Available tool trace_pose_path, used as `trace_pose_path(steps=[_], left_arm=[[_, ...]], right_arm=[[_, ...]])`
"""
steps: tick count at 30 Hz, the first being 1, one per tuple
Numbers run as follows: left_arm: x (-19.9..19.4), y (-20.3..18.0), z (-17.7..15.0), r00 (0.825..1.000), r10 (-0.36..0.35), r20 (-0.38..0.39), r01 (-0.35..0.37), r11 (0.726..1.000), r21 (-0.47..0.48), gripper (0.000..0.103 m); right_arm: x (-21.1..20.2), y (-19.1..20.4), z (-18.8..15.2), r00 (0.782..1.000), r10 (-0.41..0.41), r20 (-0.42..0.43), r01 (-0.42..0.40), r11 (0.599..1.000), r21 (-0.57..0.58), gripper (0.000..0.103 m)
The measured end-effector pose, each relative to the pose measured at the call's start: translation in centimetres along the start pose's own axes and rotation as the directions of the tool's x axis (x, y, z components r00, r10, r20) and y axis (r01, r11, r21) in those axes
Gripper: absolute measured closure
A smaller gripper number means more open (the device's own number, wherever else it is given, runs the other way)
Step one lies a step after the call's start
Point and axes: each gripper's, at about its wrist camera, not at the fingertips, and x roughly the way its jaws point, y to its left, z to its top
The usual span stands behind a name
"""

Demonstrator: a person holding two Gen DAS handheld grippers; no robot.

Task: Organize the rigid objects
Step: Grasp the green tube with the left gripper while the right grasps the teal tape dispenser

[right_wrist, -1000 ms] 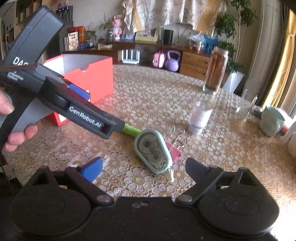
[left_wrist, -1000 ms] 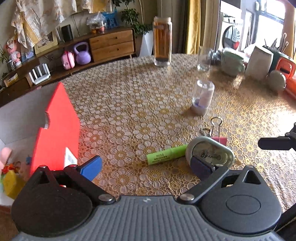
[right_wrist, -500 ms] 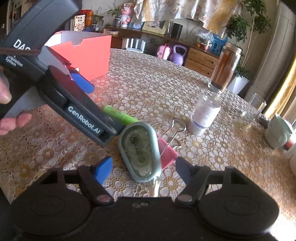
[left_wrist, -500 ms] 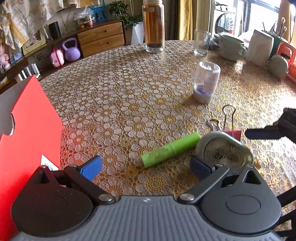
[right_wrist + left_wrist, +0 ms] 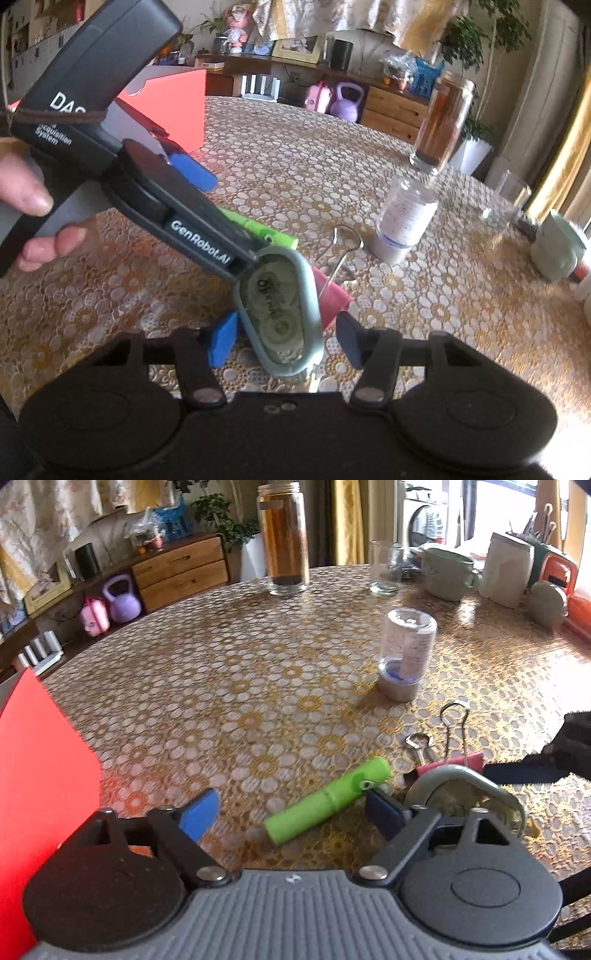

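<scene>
Since a second ago both grippers have closed in. Left gripper, jaws spread, brackets the green cylindrical marker at lower centre. Right gripper, released, straddles the grey-green oval tape dispenser; grasps imminent.

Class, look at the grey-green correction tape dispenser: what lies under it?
The correction tape dispenser rests partly on the pink binder clip, whose wire handles stick out behind. The floral tablecloth shows around them; how far the clip runs underneath is covered.
</scene>
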Motion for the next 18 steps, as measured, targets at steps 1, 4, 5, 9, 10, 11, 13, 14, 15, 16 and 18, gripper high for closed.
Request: trace_pose_path(steps=[1,4,5,9,10,11,13,14,15,16,18], left_arm=[[0.0,0.0,0.1,1.000,-0.017,0.001,0.017,1.000,-0.002,0.030],[0.1,-0.4,0.3,0.998,-0.055,0.005,0.054,0.998,0.017,0.049],[0.0,-0.6,0.3,0.998,-0.064,0.005,0.064,0.998,0.028,0.053],[-0.3,-1.7,0.5,0.997,-0.080,-0.009,0.080,0.996,0.050,0.077],[-0.4,-1.9,0.5,0.997,-0.082,-0.013,0.082,0.995,0.054,0.083],[-0.5,-2.1,0.4,0.996,-0.086,-0.018,0.087,0.995,0.056,0.087],[-0.8,-2.4,0.2,0.996,-0.085,-0.024,0.087,0.995,0.050,0.087],[-1.0,-2.5,0.1,0.996,-0.086,-0.023,0.087,0.995,0.043,0.087],[-1.2,-2.6,-0.1,0.996,-0.081,-0.020,0.082,0.996,0.035,0.087],[-1.5,-2.6,-0.4,0.997,-0.072,-0.020,0.072,0.997,0.026,0.087],[-1.8,-2.7,-0.8,0.998,-0.054,-0.019,0.054,0.999,0.002,0.087]], right_arm=[[0.0,-0.2,-0.1,1.000,0.006,-0.003,-0.006,1.000,0.013,0.052],[-0.3,-0.7,-0.3,1.000,0.018,-0.008,-0.018,0.998,0.054,0.055],[-0.3,-0.9,-0.4,1.000,0.020,-0.010,-0.019,0.998,0.065,0.057],[-0.7,-1.2,-0.5,1.000,0.023,-0.014,-0.022,0.995,0.094,0.061],[-0.7,-1.4,-0.5,1.000,0.026,-0.016,-0.024,0.994,0.105,0.063],[-0.8,-1.7,-0.6,0.999,0.030,-0.017,-0.028,0.992,0.121,0.063],[-1.0,-2.3,-0.7,0.999,0.047,-0.017,-0.043,0.983,0.179,0.067],[-1.1,-2.6,-0.8,0.998,0.058,-0.016,-0.054,0.976,0.211,0.068],[-1.3,-3.0,-0.9,0.997,0.073,-0.014,-0.067,0.966,0.250,0.070],[-1.4,-3.5,-1.1,0.996,0.085,-0.011,-0.078,0.954,0.289,0.073],[-1.6,-4.2,-1.3,0.993,0.116,-0.005,-0.106,0.926,0.362,0.078]])
